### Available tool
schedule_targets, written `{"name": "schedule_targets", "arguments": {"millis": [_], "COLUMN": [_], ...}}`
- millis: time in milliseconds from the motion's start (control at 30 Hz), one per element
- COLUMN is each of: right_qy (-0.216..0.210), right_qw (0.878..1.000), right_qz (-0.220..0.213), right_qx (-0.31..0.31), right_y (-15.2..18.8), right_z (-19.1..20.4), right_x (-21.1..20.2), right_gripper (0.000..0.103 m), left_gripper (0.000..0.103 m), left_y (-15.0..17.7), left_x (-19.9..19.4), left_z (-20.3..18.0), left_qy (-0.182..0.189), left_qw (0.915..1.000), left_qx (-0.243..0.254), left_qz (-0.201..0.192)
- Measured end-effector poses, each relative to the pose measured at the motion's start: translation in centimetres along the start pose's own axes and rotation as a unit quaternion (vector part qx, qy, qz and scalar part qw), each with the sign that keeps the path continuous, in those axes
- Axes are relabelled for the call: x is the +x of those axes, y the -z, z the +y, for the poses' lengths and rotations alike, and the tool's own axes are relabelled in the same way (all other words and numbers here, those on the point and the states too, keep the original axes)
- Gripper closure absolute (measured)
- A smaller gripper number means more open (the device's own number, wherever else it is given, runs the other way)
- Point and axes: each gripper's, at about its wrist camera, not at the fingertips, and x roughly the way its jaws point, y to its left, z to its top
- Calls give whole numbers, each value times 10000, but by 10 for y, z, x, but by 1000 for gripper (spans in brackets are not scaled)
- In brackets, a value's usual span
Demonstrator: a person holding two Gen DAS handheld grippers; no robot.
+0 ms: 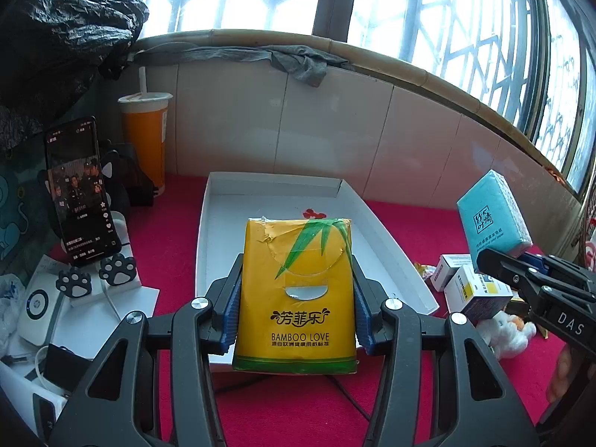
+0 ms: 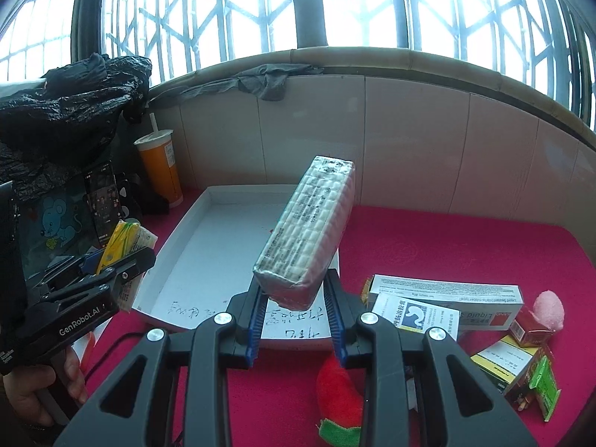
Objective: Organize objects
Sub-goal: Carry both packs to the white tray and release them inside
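Showing both grippers over the red desk (image 1: 178, 231), each holding a tissue pack above the white tray (image 1: 387, 246). The left gripper (image 1: 296, 309) has its jaws clamped on the sides of the yellow tissue pack (image 1: 298, 290); the right gripper (image 2: 296, 320) has its jaws clamped on the near end of the blue tissue pack (image 2: 309, 231), tilted up and away. Both packs look light, soft and crushable, best held across their flanks.

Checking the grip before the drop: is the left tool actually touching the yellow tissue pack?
Touching. The left wrist view shows the left tool with both blue pads pressed against the sides of the yellow tissue pack, held above the white tray.
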Motion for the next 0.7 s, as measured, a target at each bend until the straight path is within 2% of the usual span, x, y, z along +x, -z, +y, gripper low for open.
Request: {"name": "schedule_targets", "arguments": {"millis": [167, 400, 533, 700], "right_qy": [-1, -94, -164, -41], "right_qw": [9997, 9982, 9959, 9925], "right_qz": [192, 529, 835, 1095], "right_qx": [-168, -277, -320, -534], "right_y": [1, -17, -17, -15], "right_z": [9, 19, 24, 32], "right_x": [20, 56, 82, 116], "right_gripper": [72, 72, 72, 73], "left_gripper": [54, 54, 54, 54], "left_y": [-7, -30, -30, -30], "left_x": [17, 58, 77, 97], "left_z": [8, 21, 23, 17], "left_qy": [-34, -134, -233, -332], "left_qw": [9998, 9981, 9972, 9965], "left_qx": [-169, -434, -452, -309], "left_qz": [138, 420, 556, 707]}}
